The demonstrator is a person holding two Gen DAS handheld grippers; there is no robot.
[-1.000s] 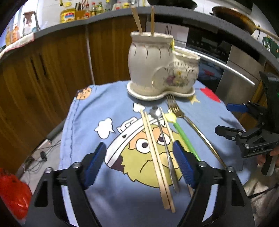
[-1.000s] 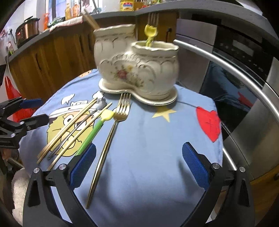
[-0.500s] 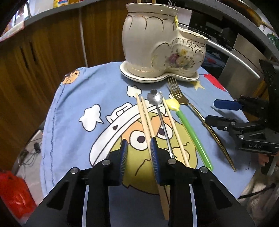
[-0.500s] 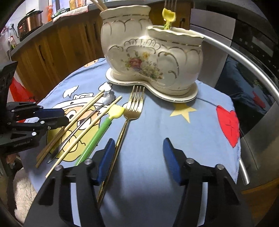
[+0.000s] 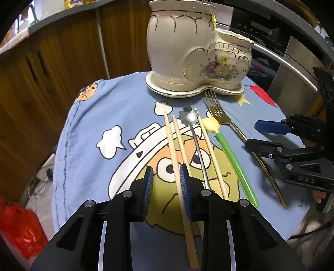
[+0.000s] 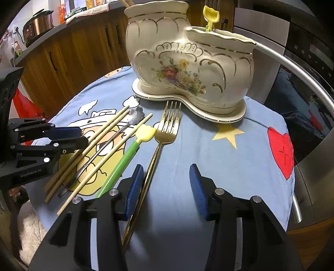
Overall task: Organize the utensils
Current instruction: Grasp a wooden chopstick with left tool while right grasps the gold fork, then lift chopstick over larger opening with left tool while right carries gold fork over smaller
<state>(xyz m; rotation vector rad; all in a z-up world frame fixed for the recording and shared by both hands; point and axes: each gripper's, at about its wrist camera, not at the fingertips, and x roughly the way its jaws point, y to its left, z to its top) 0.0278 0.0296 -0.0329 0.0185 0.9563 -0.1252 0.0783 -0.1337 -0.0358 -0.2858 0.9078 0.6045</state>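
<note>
On the blue cartoon cloth (image 5: 87, 129) covering the surface, the left claw (image 5: 166, 188) is sitting low over the laid-out utensils, its blue pads now drawn in to a narrow gap where a second ago they were spread wide. One wooden chopstick (image 5: 176, 166) is running through that gap close against the right pad; whether the pads are actually pinching it I cannot tell. Its twin chopstick (image 5: 181, 141) is lying just beside it, passing under the right finger, and the flower-headed spoon (image 5: 189, 115), a third chopstick (image 5: 210, 152) and the green-handled scoop (image 5: 233, 160) with its yellow tip are lying in a row to the right.

The right claw (image 6: 166, 190) is also narrowing: its pads are standing about half apart, having been far wider a second ago, and it is hovering lower and closer to the cloth. The gold fork (image 6: 168, 129) is lying with its tines toward the holder, its handle running down just inside the left pad, not gripped from both sides.

The boot-shaped ceramic holder (image 6: 187, 68) is standing on its saucer at the far edge, looming larger in both views than before, as both claws are moving nearer. A yellow scoop top (image 6: 210, 14) is sticking out of its lower compartment.
</note>
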